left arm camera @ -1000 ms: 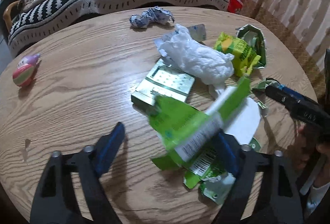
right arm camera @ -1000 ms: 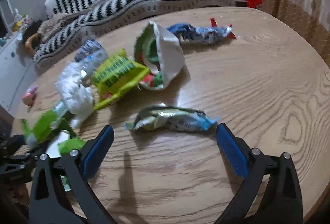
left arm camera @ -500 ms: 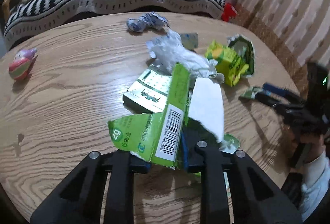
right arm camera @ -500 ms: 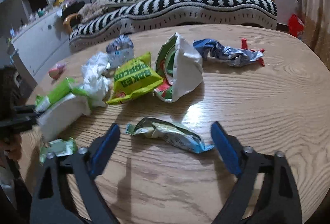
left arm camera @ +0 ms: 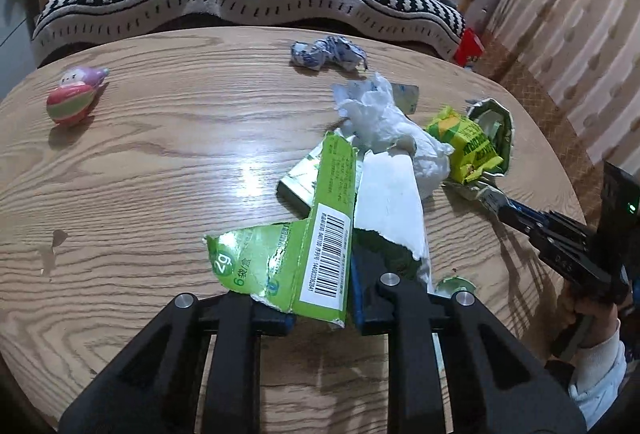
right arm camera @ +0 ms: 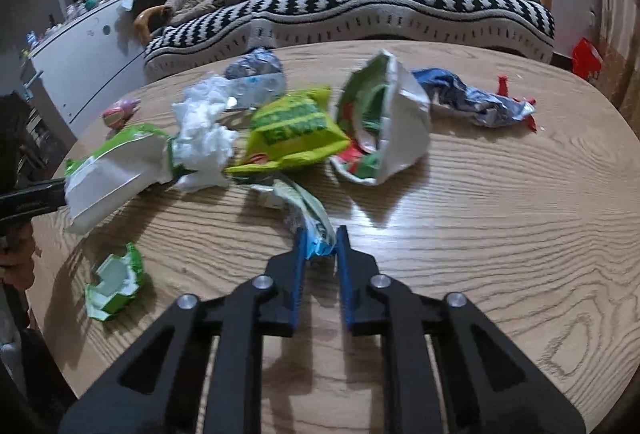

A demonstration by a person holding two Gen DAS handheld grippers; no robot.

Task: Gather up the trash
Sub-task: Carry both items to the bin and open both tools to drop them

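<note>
Gripping both ends of the job: left gripper clamped on torn green-and-white cardboard box, lifted off the round wooden table. Right gripper has just closed onto the crumpled silver-blue foil wrapper, long axis running away from the jaws.

At twelve o'clock I see a sofa cover in black-and-white zigzag stripes, and below it a light oak-grain table. My black left gripper with blue pads holds a lime-green carton, white inside, barcoded. At ten o'clock lies a pink-and-green striped toy; at two, a yellow-green packet.
</note>
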